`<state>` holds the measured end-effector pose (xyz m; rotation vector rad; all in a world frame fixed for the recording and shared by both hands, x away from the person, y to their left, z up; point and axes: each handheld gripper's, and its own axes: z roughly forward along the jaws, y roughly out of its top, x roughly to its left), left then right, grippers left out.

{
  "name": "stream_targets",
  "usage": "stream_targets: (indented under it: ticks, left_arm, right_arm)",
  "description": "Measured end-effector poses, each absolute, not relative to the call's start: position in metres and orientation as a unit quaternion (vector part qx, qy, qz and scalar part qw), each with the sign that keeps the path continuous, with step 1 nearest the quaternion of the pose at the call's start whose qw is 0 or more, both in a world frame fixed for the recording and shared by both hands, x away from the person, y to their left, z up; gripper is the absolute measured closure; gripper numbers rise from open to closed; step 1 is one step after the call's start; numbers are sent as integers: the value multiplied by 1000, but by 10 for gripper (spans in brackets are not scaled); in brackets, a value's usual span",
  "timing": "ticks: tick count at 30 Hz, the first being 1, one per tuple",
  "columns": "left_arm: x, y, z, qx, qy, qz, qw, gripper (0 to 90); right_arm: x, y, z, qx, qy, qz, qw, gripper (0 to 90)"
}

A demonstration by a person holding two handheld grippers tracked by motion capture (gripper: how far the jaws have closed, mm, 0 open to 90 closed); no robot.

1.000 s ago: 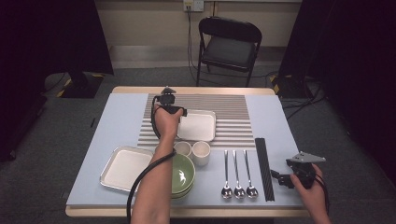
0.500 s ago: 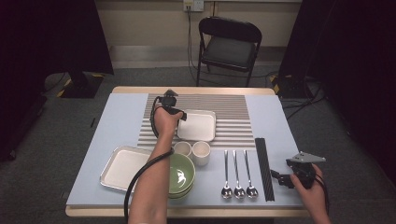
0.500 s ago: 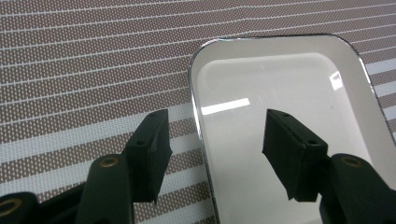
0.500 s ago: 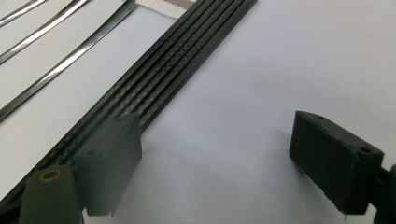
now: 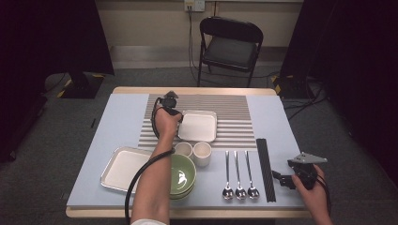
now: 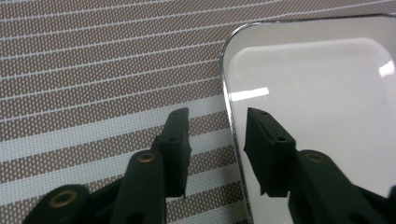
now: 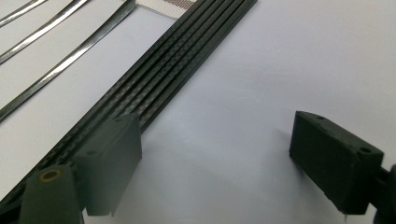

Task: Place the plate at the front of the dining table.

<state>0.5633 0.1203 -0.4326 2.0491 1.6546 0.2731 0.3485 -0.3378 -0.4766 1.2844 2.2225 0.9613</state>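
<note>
Left gripper view: left gripper (image 6: 217,135) jaws just been closing, straddle rim of small white rectangular metal tray (image 6: 317,93), gap remains, no grip yet. Tray on striped placemat (image 5: 234,133), 12 o'clock of green bowl (image 5: 180,176). Right gripper (image 7: 215,158) agape, idle.

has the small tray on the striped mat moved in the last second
No. The small tray lies at the same place on the striped mat; the left gripper jaws have just been closing astride its rim.

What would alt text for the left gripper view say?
The left claw straddles the rim of a white square tray on a brown striped placemat, one jaw outside and one inside; the jaws have just been closing, with gaps still showing.
</note>
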Motion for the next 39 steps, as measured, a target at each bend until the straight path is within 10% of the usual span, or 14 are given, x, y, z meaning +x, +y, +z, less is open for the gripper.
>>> stream_targets:
  ticks: [28, 34, 39]
  left_arm:
    - [570, 110, -427, 713, 654, 94, 235, 900]
    - [569, 112, -424, 715, 641, 100, 260, 885]
    - [572, 103, -421, 740, 607, 118, 264, 698]
  right_arm:
    - [348, -338, -477, 459, 795, 343, 200, 162]
    - [349, -338, -477, 459, 795, 343, 199, 161]
    - [348, -338, -477, 459, 795, 343, 199, 161]
